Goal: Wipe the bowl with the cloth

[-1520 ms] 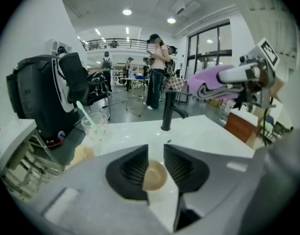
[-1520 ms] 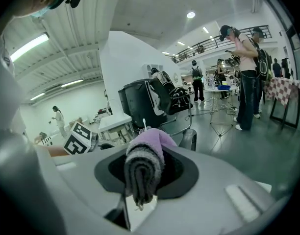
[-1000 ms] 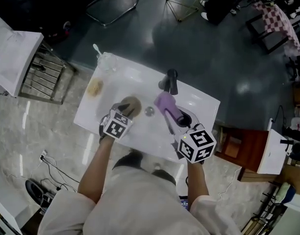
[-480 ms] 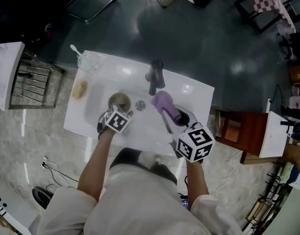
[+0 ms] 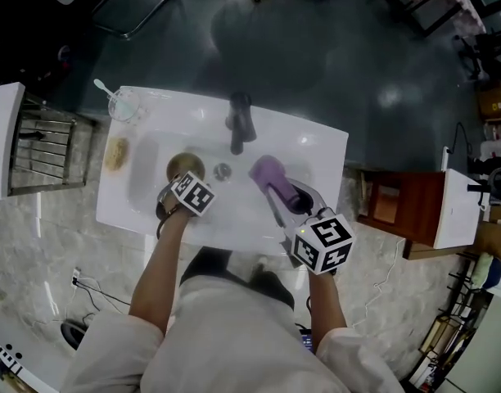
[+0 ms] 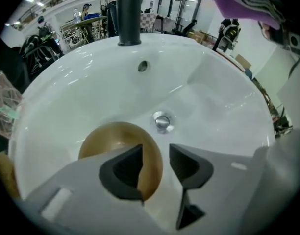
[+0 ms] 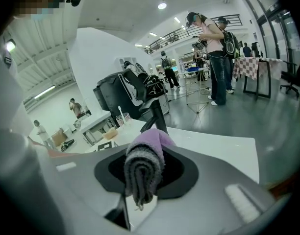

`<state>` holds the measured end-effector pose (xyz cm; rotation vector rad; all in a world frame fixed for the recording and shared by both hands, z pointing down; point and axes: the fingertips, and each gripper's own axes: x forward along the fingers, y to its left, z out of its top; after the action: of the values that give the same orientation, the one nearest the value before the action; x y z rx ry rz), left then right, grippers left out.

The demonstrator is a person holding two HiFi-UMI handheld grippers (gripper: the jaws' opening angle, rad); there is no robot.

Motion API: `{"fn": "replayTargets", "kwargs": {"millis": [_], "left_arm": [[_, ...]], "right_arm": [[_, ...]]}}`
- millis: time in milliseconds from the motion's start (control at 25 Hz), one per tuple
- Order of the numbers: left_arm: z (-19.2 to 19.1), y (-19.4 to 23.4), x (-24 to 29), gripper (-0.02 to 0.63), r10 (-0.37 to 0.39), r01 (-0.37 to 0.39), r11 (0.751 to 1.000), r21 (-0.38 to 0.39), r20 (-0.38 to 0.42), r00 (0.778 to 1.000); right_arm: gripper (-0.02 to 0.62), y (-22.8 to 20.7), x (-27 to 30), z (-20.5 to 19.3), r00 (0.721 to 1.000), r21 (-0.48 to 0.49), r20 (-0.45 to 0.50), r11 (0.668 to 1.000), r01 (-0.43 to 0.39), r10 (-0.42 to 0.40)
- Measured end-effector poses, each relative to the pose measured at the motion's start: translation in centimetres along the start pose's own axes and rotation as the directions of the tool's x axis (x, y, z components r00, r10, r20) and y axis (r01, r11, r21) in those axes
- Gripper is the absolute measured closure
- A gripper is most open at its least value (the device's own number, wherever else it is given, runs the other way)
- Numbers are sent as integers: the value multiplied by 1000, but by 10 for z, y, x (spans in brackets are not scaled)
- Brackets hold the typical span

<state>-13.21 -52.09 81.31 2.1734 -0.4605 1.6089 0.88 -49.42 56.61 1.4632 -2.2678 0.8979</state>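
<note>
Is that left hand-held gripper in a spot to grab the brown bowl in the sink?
Probably yes: the left hand-held gripper, its jaws just opened, hangs right over the bowl, whose rim shows between them; nothing blocks the way.

Cloth [image 7: 144, 168] clamped in right tool [image 7: 145, 173]

From where I stand, nothing can be read: no words, numbers, brand names or signs show clearly on anything.
</note>
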Motion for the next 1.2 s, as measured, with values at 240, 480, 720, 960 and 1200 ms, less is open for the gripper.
{"fn": "replayTargets", "kwargs": {"millis": [240, 480, 720, 960, 1200], "left_arm": [[-2, 1, 10, 485, 41, -38, 997, 70, -53, 998], [-5, -1, 10, 540, 52, -46, 995, 93, -70, 996], [8, -5, -7, 585, 85, -85, 992, 96, 3, 996], [26, -29, -35, 594, 33, -36, 999, 24, 115, 993], [50, -60, -86, 595, -10, 23, 999, -42, 286, 958]], "right_arm": [[492, -7, -10, -4, 1000, 3, 1, 1000, 11, -11], [491, -11, -20, -5, 1000, 8, 9, 1000, 19, -19], [491, -16, -33, -9, 1000, 13, 18, 1000, 15, -16], [491, -16, -58, -11, 999, 3, 39, 1000, -2, 2], [491, -9, -85, -13, 998, -22, 62, 1000, -22, 23]]}}
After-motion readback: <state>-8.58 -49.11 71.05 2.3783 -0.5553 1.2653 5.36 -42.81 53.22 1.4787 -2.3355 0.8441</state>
